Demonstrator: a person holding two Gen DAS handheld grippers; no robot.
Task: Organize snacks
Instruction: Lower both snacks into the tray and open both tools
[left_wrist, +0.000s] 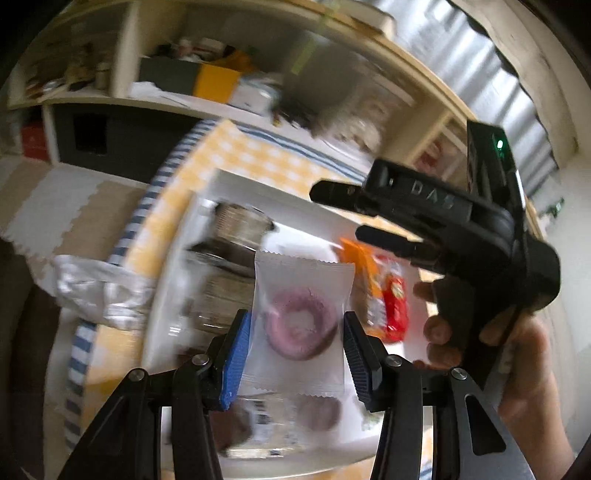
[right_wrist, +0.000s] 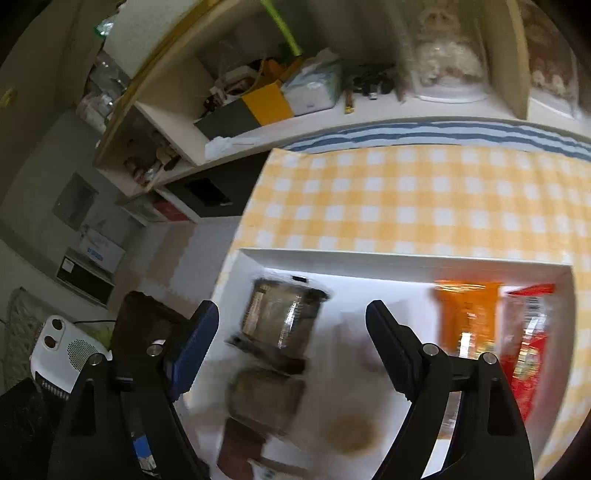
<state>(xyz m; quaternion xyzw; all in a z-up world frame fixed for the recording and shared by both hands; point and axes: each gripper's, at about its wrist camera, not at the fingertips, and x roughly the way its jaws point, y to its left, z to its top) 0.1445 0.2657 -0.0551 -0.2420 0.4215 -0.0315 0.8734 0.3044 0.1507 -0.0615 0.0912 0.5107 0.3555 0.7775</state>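
Across the top of my right view runs the yellow checked tablecloth; below it sits the white tray, orange packet and red packet at right. My right gripper gapes wide over blurred wrapped snacks. In my left view's lower centre, my left gripper pinches a doughnut packet.
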